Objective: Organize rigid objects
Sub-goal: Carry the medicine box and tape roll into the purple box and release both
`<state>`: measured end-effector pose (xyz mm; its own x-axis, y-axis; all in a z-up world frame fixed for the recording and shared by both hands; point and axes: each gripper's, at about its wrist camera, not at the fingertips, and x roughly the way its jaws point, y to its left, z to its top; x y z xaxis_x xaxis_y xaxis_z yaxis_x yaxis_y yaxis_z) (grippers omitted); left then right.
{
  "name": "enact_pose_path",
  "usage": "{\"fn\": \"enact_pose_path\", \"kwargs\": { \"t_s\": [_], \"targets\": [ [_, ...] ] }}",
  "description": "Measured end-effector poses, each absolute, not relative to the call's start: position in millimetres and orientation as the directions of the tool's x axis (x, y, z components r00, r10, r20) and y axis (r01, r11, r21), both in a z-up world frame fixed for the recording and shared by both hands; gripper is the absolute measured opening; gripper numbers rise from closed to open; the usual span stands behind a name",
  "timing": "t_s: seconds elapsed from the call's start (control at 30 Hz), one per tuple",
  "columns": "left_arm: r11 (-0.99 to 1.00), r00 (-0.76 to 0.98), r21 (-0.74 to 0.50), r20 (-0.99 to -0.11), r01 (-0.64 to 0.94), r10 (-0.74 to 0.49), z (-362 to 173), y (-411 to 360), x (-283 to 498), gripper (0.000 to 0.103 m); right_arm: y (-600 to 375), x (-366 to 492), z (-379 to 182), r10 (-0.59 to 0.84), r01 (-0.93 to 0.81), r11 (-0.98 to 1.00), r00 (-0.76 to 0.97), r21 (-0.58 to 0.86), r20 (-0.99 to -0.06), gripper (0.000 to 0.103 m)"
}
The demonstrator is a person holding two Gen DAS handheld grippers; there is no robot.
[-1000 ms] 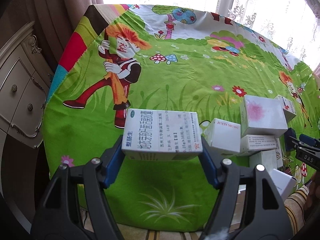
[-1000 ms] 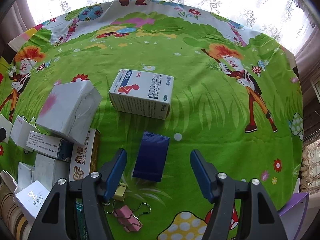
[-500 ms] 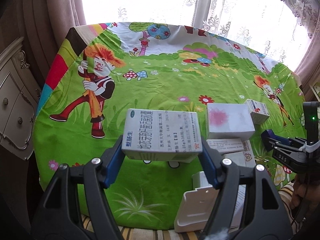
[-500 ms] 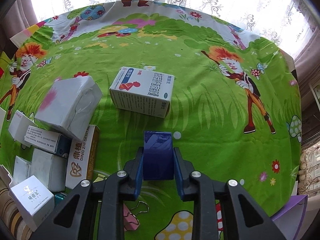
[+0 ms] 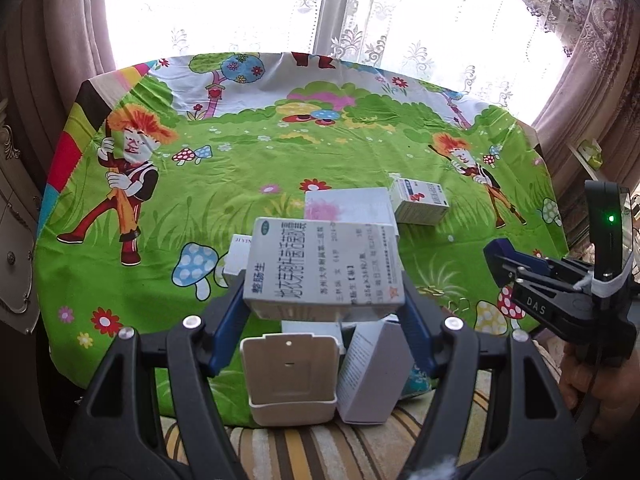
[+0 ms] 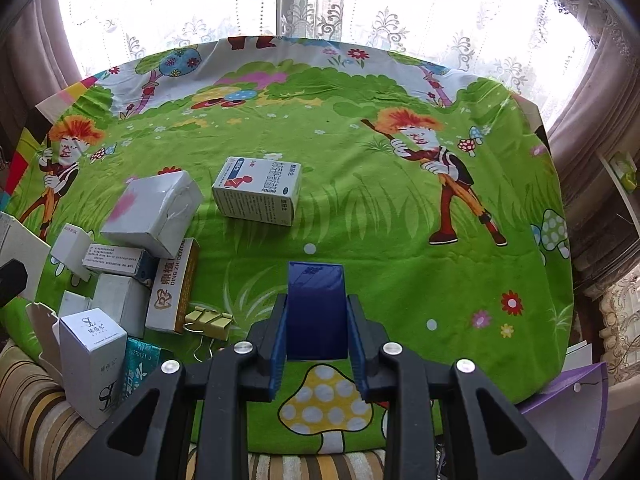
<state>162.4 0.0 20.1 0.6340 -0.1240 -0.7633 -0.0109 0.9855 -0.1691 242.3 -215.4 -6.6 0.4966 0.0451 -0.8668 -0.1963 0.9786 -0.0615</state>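
Observation:
My left gripper (image 5: pixel 322 304) is shut on a white medicine box (image 5: pixel 324 268) with blue Chinese print, held above the pile of boxes at the table's near edge. My right gripper (image 6: pixel 316 334) is shut on a dark blue box (image 6: pixel 316 310), lifted over the green cartoon cloth. It also shows at the right of the left wrist view (image 5: pixel 500 258). A second white medicine box (image 6: pixel 258 190) lies alone on the cloth mid-table. A white box with a pink smudge (image 6: pixel 154 212) tops the pile at left.
Several white boxes (image 6: pixel 116 260), a Ding Zhi Dental box (image 6: pixel 174 286) and a yellow binder clip (image 6: pixel 208 320) sit at the near left. A white plastic holder (image 5: pixel 290 380) and a grey box (image 5: pixel 374 372) lie under my left gripper. Curtains ring the table. A purple folder (image 6: pixel 568 400) is at right.
My right gripper closed on the dark blue box and lifted it. My left gripper drew back and rose with the medicine box, over the pile.

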Motion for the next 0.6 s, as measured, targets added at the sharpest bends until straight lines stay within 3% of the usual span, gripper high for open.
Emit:
{"fn": "enact_pose_path", "kwargs": {
  "t_s": [0.6],
  "targets": [
    [0.959,0.593,-0.156,-0.759,0.235,-0.269,40,-101,133,0.072,-289,171,38,-0.076,-0.035,0.992,0.589,-0.119,-0.804,0.028]
  ]
}}
